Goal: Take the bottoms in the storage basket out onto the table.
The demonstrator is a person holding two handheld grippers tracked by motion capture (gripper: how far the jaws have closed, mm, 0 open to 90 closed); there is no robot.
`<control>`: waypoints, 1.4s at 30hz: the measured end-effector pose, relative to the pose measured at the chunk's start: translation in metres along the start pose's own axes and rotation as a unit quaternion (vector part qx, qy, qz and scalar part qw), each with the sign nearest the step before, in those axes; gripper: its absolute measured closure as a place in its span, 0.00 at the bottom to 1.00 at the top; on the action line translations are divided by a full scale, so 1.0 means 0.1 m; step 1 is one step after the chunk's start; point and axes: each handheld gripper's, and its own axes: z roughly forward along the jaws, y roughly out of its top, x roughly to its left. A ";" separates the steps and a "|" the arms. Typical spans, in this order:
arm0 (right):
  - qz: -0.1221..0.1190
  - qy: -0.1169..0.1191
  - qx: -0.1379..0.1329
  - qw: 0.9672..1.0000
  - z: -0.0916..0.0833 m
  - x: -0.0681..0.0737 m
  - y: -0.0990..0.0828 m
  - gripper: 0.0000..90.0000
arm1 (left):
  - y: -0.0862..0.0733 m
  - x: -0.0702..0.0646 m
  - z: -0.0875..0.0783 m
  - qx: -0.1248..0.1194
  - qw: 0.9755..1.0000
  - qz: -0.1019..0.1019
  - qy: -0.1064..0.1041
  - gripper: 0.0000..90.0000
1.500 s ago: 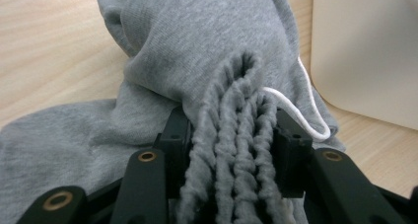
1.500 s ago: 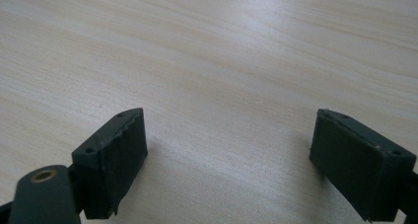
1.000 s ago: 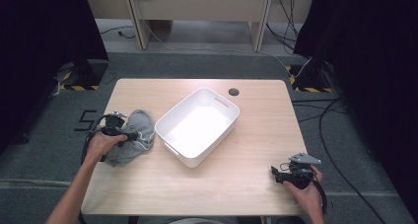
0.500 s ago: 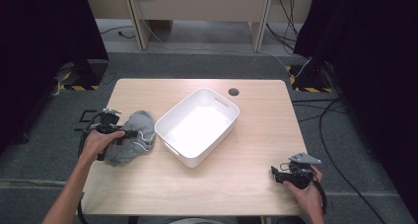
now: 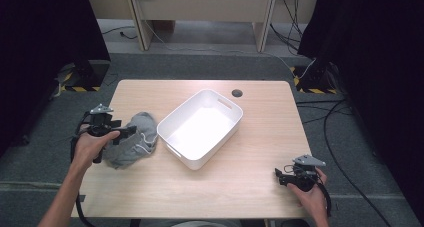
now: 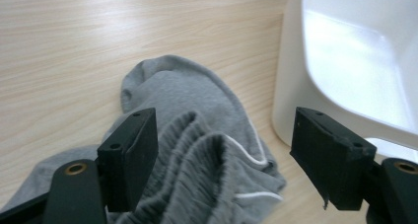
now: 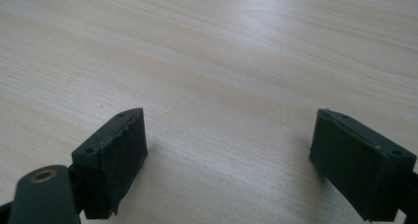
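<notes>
A crumpled grey garment [image 5: 136, 143] with white trim lies on the wooden table, just left of a white plastic bin [image 5: 180, 112]. My left gripper [image 5: 128, 131] hovers over the garment's left part and points right. In the left gripper view the jaws [image 6: 224, 155] stand wide apart and have just been opening. Folds of the grey garment [image 6: 197, 100] lie below and between them, and the pads do not press on it. The bin wall [image 6: 291, 86] is at the right. My right gripper [image 5: 279, 176] rests open near the table's front right corner, over bare wood [image 7: 229, 160].
The bin is empty and sits at an angle mid-table. A dark cable hole [image 5: 237, 93] is behind it. Bare tabletop [image 5: 240, 177] spreads between the bin and the right gripper. Cables trail on the floor at the right.
The left gripper has risen and drawn slightly back to the left off the garment, with its jaws now wider. The garment stays on the table. The right hand has not moved.
</notes>
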 end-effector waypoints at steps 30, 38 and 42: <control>0.000 0.001 0.000 1.000 0.00 0.00 0.00 0.16 | -0.50 -0.77 0.00 -0.043 0.996 0.026 -0.067 0.25; 0.000 0.001 0.000 1.000 0.00 0.00 0.00 0.16 | -0.60 -0.82 0.05 -0.044 0.996 0.026 -0.069 0.24; 0.000 0.001 0.000 1.000 0.00 0.00 0.00 0.16 | -0.63 -0.86 0.07 -0.044 0.996 0.027 -0.070 0.24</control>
